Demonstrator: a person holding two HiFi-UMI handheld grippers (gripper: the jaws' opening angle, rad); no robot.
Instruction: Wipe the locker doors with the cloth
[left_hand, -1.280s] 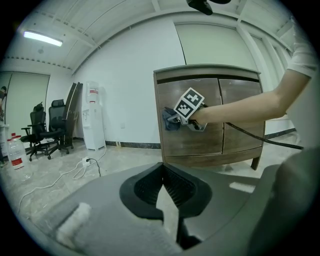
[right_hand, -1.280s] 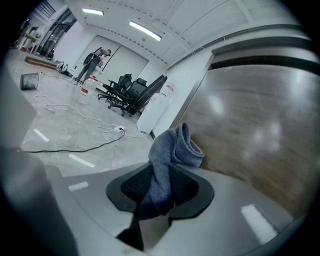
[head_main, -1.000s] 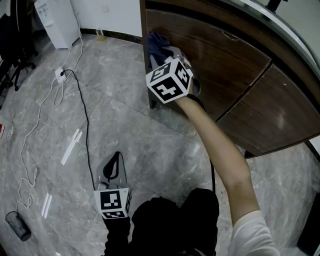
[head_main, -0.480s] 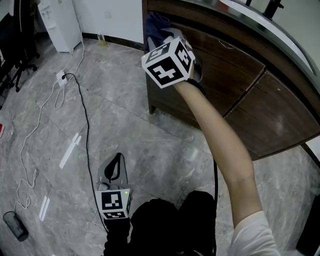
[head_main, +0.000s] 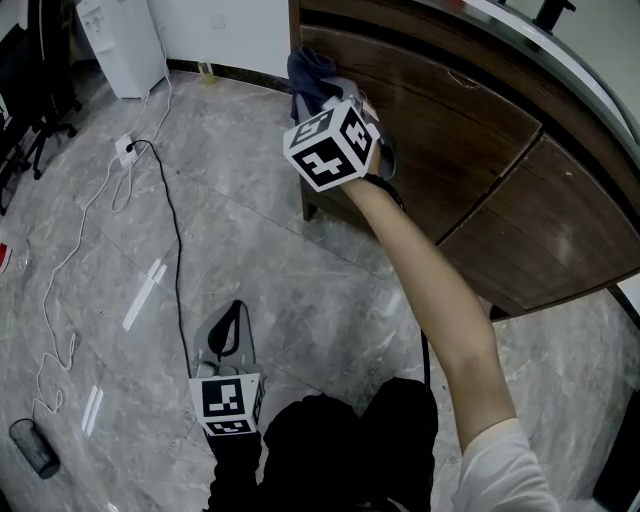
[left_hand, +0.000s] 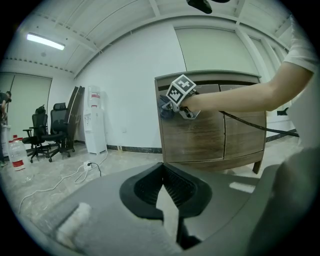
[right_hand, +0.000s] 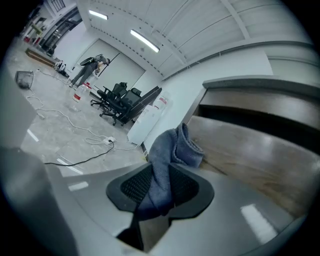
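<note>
A blue-grey cloth (head_main: 312, 75) is clamped in my right gripper (head_main: 338, 100), whose marker cube (head_main: 333, 147) covers most of it in the head view. The cloth presses against the brown wooden locker door (head_main: 440, 120) near its upper left corner. In the right gripper view the cloth (right_hand: 172, 147) runs between the jaws of the right gripper (right_hand: 160, 187) and bunches up against the door (right_hand: 260, 155). My left gripper (head_main: 232, 320) hangs low over the floor, shut and holding nothing. In the left gripper view its tips (left_hand: 163, 167) meet, pointing towards the locker (left_hand: 195, 140).
A black cable (head_main: 170, 220) and a white power strip (head_main: 125, 150) lie on the grey tiled floor to the left. A white water dispenser (head_main: 120, 45) stands by the wall, with office chairs (left_hand: 47, 132) beyond. A person (right_hand: 92, 70) stands far off.
My right gripper has carried the cloth a little up along the left edge of the door. The left gripper has stayed where it was.
</note>
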